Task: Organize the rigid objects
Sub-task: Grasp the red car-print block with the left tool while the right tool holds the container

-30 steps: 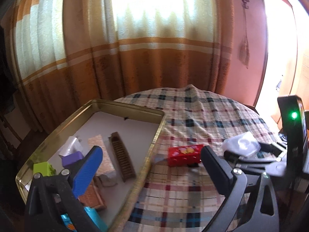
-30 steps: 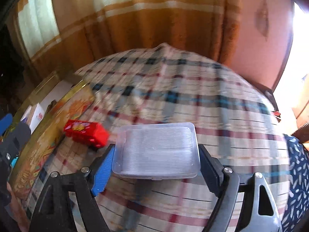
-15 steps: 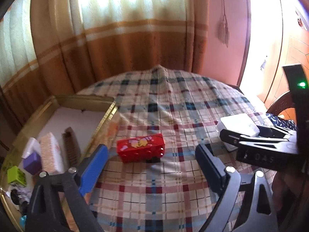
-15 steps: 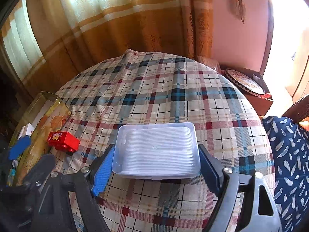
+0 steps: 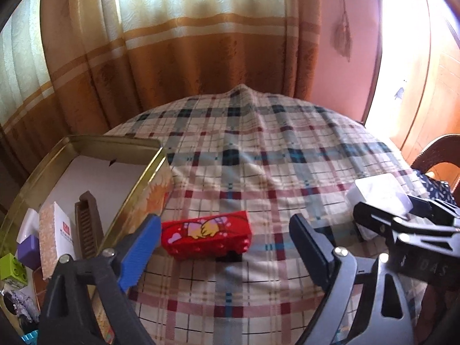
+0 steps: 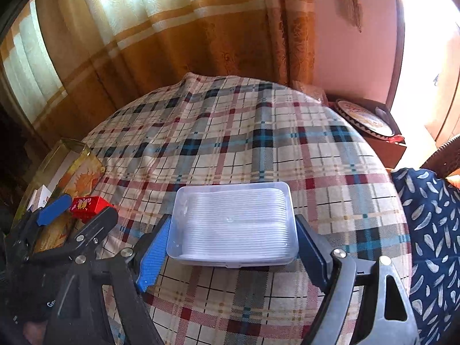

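A red toy block point(image 5: 206, 238) with a cartoon print lies on the checked tablecloth just right of the gold tin point(image 5: 138, 181). My left gripper point(image 5: 224, 241) is open, its jaws on either side of the block, not touching it. My right gripper point(image 6: 233, 238) is shut on a clear plastic box point(image 6: 234, 224) and holds it over the table's near right part. The box also shows in the left wrist view point(image 5: 379, 195). The red block point(image 6: 87, 205) and the left gripper point(image 6: 77, 214) show at the left of the right wrist view.
The gold tin holds a brown comb-like piece point(image 5: 86, 227), a white and pink box point(image 5: 57, 238), a purple block point(image 5: 27, 250) and a green block point(image 5: 10, 268). A blue patterned chair cushion point(image 6: 431, 230) is at the right. A side table with a plate point(image 6: 365, 120) stands behind.
My left gripper has swung right from over the tin to the red block, which now lies between its jaws. My right gripper has kept the clear box and drawn back.
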